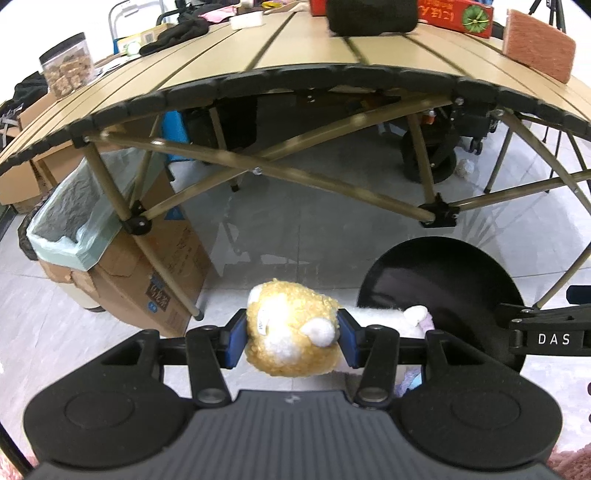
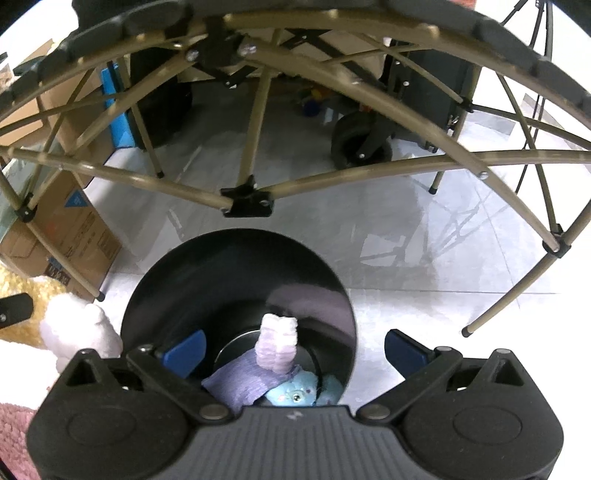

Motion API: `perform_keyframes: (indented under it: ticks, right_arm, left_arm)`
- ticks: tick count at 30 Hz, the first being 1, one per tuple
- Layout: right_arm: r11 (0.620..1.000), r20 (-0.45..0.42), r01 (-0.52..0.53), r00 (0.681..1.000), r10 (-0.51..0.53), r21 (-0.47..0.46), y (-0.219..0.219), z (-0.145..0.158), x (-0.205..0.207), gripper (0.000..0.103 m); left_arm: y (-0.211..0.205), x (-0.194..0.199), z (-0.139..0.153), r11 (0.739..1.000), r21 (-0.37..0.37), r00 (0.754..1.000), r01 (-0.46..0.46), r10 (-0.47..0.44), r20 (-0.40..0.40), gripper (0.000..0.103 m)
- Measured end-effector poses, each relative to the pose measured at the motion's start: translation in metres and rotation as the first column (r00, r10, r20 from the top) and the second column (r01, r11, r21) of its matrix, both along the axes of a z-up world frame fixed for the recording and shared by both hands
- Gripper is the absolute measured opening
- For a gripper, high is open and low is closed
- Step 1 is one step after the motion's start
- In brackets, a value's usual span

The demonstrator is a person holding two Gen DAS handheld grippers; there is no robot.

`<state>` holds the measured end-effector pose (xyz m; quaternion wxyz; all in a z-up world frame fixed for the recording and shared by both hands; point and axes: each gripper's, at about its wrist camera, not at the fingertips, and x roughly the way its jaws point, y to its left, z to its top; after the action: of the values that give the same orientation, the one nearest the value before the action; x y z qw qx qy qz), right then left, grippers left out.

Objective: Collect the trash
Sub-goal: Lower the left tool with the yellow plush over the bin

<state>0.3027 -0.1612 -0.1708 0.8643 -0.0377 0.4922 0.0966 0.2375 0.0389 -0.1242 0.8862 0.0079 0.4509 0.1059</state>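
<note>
My left gripper [image 1: 291, 341] is shut on a tan and white plush toy [image 1: 291, 328], held above the floor in front of the folding table. To its right stands a round black bin [image 1: 439, 280]. In the right wrist view my right gripper [image 2: 295, 350] stands open over that black bin [image 2: 236, 280], its blue pads [image 2: 184, 350] wide apart. Inside the bin lie a lilac plush piece [image 2: 279, 345], a purple cloth [image 2: 240, 384] and a light blue toy [image 2: 291, 395]. The tan plush toy [image 2: 22, 295] shows at the left edge. A crumpled white paper [image 1: 464, 168] lies on the floor under the table.
A tan slatted folding table [image 1: 295, 48] with crossed metal legs [image 2: 247, 201] spans the view. A lined trash box [image 1: 74, 218] and a cardboard box [image 1: 162, 266] stand at the left. A wheeled cart [image 1: 428, 155] sits behind. The table holds a snack jar [image 1: 66, 70] and a red box [image 1: 458, 14].
</note>
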Motion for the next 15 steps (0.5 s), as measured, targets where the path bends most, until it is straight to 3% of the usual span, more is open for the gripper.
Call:
perform_keyframes:
  ticks: [15]
  right_arm:
    - [0.995,0.076,0.096,0.992,-0.096,0.005,-0.053,0.027,-0.009,0.103]
  left_arm:
    - [-0.054,0.022,0.005,0.993,-0.043,0.994,0.108,-0.107,0.014,0.051]
